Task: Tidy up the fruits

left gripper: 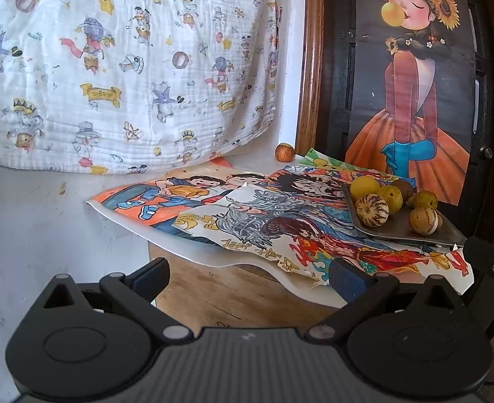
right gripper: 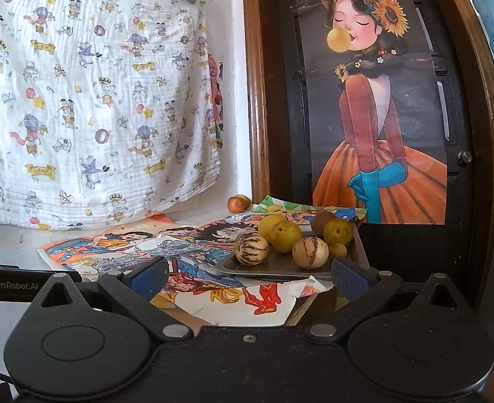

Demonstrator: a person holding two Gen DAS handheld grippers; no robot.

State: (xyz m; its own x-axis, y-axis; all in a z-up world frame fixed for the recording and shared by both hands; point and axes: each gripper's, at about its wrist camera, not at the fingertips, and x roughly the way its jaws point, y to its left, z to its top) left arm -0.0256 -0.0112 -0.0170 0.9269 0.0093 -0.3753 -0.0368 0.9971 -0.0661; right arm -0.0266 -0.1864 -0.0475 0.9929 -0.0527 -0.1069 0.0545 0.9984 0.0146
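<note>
Right wrist: metal tray [right gripper: 280, 265] w/ round striped melons [right gripper: 251, 248].

both tongs [left gripper: 248, 277] [right gripper: 248, 273] spread, seemingly empty

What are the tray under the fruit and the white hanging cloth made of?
The tray looks like dull grey metal: thin raised rim, faint sheen. The hanging cloth looks like soft crinkled cotton gauze, matte, with fine ridges and printed cartoons; the exact fibre is unclear.
</note>
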